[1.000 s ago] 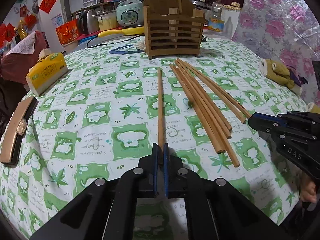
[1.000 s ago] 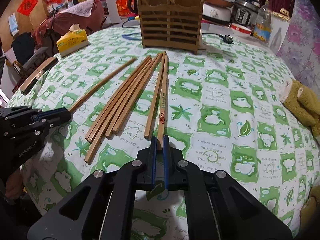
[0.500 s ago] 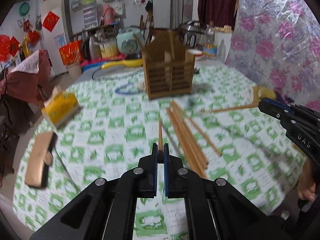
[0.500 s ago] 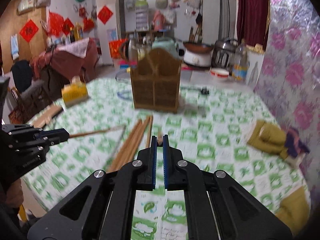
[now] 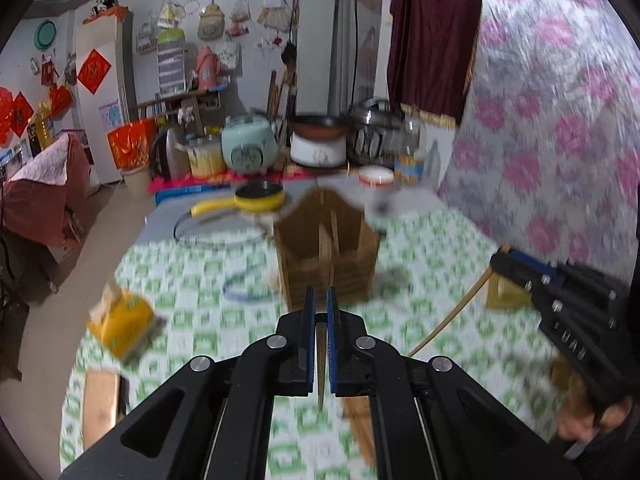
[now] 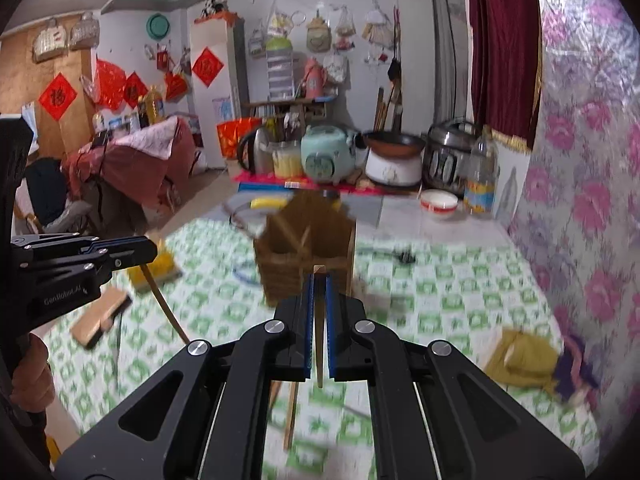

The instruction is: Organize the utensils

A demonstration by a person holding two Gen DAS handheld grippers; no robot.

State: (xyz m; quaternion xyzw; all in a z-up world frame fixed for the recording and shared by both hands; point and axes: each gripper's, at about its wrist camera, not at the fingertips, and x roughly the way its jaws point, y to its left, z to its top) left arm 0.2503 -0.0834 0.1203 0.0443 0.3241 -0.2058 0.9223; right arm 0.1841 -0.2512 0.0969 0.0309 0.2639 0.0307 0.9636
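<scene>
Each gripper is clamped on one chopstick, and both sticks hang clear of the table. In the left wrist view the left gripper [image 5: 319, 300] sits at lower centre, its blue pads pinched on a chopstick [image 5: 321, 364] that pokes down between the jaws, tip pointing at the bottom of the frame. In the right wrist view the right gripper [image 6: 318, 284] holds its own chopstick [image 6: 319, 328] the same way, the pale square end showing just above the pads.

The holder [image 5: 328, 258], a slatted wooden box, stands at mid-frame straight beyond the left gripper, a few sticks already upright inside. More chopsticks [image 5: 358, 420] lie blurred on the green-and-white tablecloth [image 5: 192, 296] at the bottom of the frame.

A yellow tissue pack [image 5: 122, 326] is at lower left, and a person's hand [image 5: 588, 424] grips the right tool's handle at lower right.
</scene>
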